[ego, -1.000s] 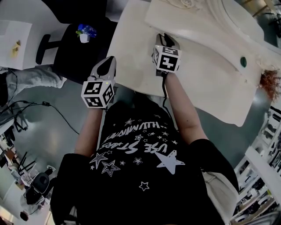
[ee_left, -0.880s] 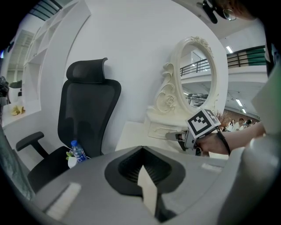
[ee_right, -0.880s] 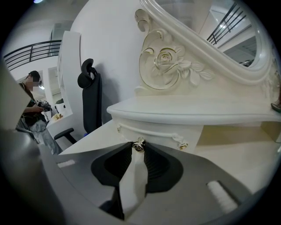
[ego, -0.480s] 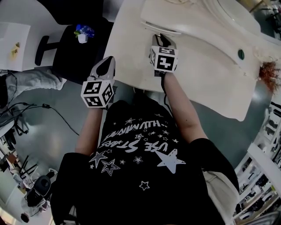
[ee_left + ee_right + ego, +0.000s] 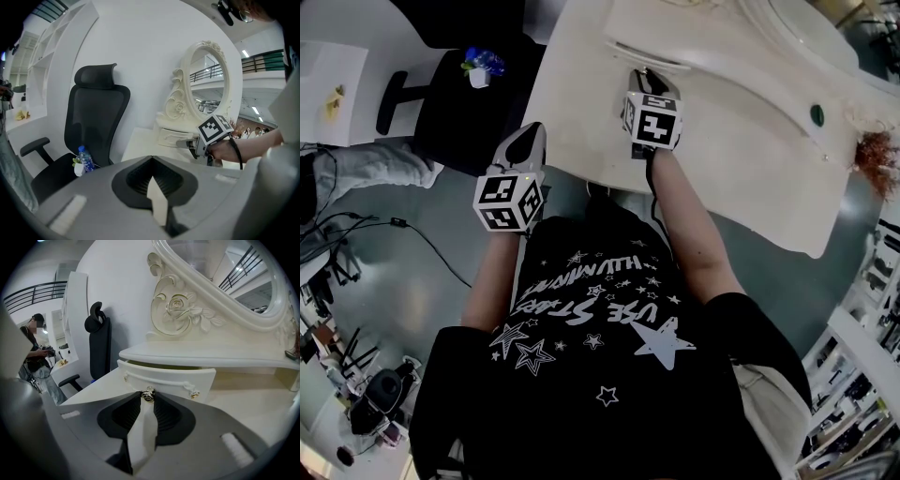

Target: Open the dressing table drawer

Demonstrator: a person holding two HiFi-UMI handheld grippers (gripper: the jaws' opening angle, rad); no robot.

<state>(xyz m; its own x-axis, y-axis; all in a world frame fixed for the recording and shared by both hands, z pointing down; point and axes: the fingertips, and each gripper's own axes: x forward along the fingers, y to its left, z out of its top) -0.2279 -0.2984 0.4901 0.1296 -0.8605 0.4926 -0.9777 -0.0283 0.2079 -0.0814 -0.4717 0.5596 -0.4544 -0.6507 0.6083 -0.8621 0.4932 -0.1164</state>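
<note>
Evidently the pull is under way: the right hand-held gripper (image 5: 149, 399) is clamped on the knob (image 5: 148, 393) of the drawer (image 5: 166, 379), which stands slightly out below the mirror (image 5: 225, 268) on the table (image 5: 255, 390). Next comes a straight draw toward the person. The left hand-held gripper (image 5: 152, 159) hangs closed and empty.

Drawer front (image 5: 164, 378): cream; small gilt ornaments near both ends.
Drawer knob (image 5: 149, 394): gold with dark facets, at the right gripper (image 5: 650, 79) tips.
Left gripper (image 5: 151, 158), right gripper: grey shells, black ribbed recesses; cubes carry black-and-white square markers.
Mirror frame (image 5: 178, 305): cream, rose-and-leaf relief, above right gripper.
Office chair (image 5: 96, 112): black, left of left gripper.
Bottle (image 5: 84, 157): blue cap and label.
T-shirt (image 5: 600, 347): black, white stars and lettering.
</note>
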